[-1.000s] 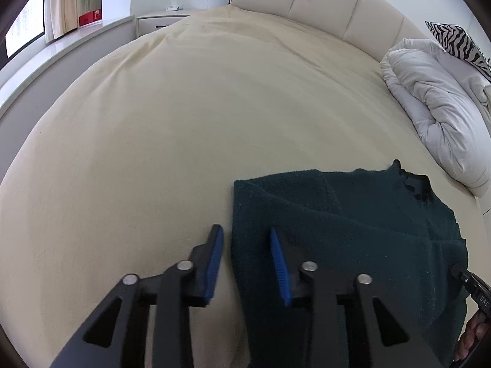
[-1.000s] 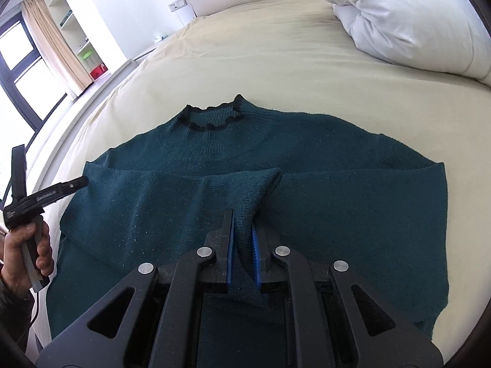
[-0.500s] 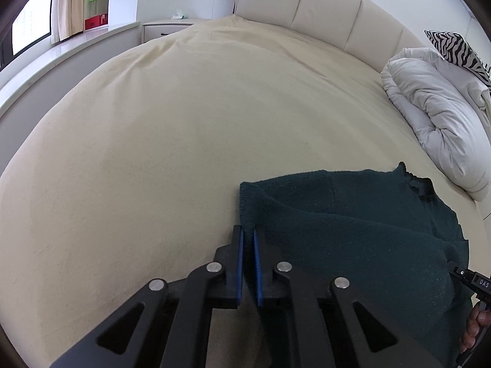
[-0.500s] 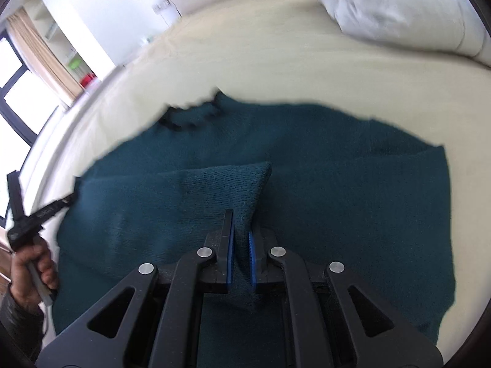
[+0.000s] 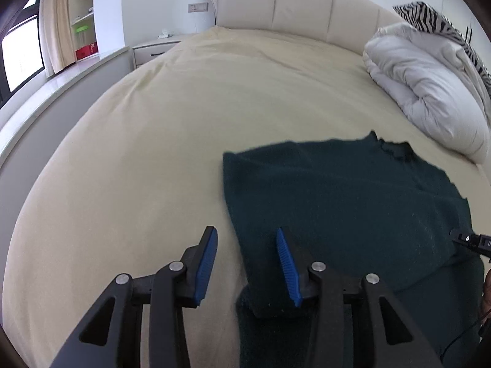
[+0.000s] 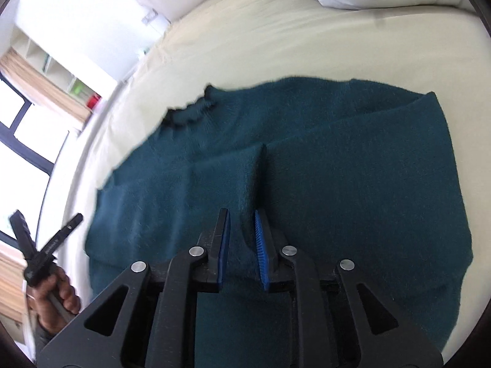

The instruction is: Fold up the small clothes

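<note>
A dark teal knit sweater point(image 6: 337, 165) lies flat on the cream bed, neck point(image 6: 190, 113) toward the headboard, both sleeves folded in across the body. My right gripper point(image 6: 242, 224) hovers over the folded sleeve cuff point(image 6: 242, 168), jaws parted, holding nothing. My left gripper point(image 5: 247, 245) is open at the sweater's left edge point(image 5: 233, 202), with its right finger over the fabric and its left finger over bare sheet. The sweater point(image 5: 337, 196) fills the lower right of the left wrist view. The left gripper also shows in the right wrist view point(image 6: 46, 245).
The cream bed sheet point(image 5: 184, 122) spreads all around the sweater. A white duvet point(image 5: 429, 86) and a zebra pillow point(image 5: 429, 18) lie at the far right by the headboard point(image 5: 300, 9). A nightstand point(image 5: 153, 49) and window ledge point(image 5: 46, 92) stand left.
My left gripper shut half a second ago and has opened again, pulling back. My right gripper has let go of the sleeve cuff, which now lies flat on the sweater body.
</note>
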